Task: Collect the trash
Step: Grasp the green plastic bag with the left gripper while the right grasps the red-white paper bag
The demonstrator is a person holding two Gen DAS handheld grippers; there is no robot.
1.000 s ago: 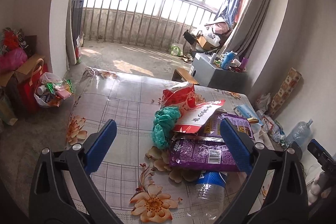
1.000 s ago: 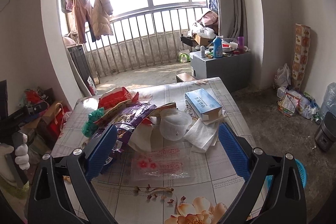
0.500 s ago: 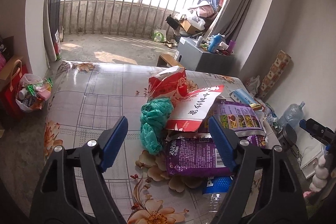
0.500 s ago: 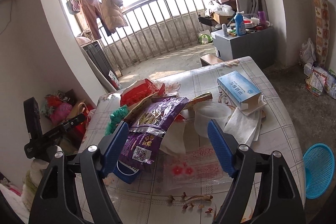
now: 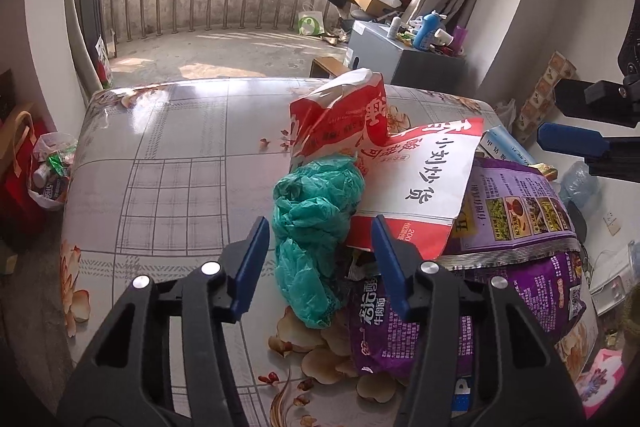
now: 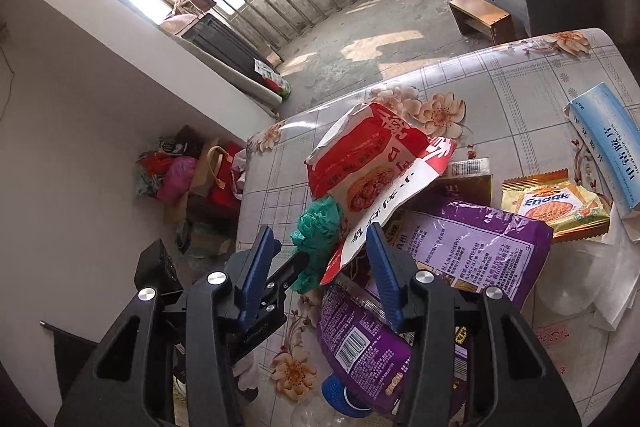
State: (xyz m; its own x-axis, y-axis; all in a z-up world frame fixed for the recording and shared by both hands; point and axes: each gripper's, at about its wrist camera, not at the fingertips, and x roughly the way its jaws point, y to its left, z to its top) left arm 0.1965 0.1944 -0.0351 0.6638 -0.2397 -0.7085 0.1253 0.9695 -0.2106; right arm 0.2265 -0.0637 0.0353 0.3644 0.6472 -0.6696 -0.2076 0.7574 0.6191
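On the floral surface (image 5: 160,147), the crumpled green plastic bag (image 5: 316,227) lies between the left gripper (image 5: 320,259)'s half-open, closing jaws, untouched. Soft, light: pinch its bunched middle. Right gripper (image 6: 320,267) is also closing, over the red-and-white snack bag (image 6: 372,187).

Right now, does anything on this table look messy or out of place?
Yes. Empty wrappers sit heaped on the flowered table: a crumpled green plastic bag leans against a torn-open red and white snack bag, which overlaps purple packets.
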